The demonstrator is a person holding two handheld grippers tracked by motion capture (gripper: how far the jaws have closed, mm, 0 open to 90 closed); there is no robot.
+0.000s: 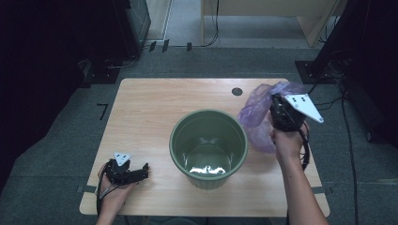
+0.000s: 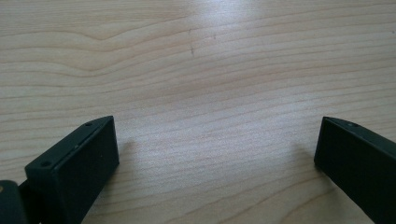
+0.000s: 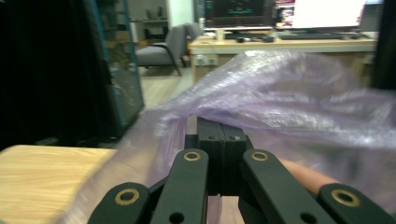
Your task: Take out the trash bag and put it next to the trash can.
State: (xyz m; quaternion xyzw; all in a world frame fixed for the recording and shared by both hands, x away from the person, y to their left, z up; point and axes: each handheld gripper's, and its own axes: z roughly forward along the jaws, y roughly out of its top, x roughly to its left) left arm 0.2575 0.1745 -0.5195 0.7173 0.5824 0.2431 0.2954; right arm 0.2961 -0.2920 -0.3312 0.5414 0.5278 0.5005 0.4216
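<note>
Landmark: the round olive-green plastic bin point(image 1: 209, 148) stands upright, mouth open, near the middle of the light wooden table point(image 1: 155, 101). All places below refer to the bin.

Right gripper: your right gripper point(image 1: 276, 104) is raised beside the bin's right rim, above the table's right part. In the right gripper view its jaws stand pressed together, clenched on the thin translucent purple plastic bag point(image 3: 280, 102).

Bag: the bag point(image 1: 257, 112) hangs and billows around the right gripper, right of the bin and outside it. Its lower folds fall close to the bin's right wall; contact with the wall cannot be told. In the right gripper view the film drapes over and past the jaw tips.

Left gripper: your left gripper point(image 1: 141, 171) lies low on the table, left of the bin and well apart from it, near the front edge. In the left gripper view point(image 2: 217, 154) its jaws stand wide apart, released, with bare wood grain between them.

Table detail: a small dark round hole point(image 1: 237, 91) sits behind the bin, near the far edge.
</note>
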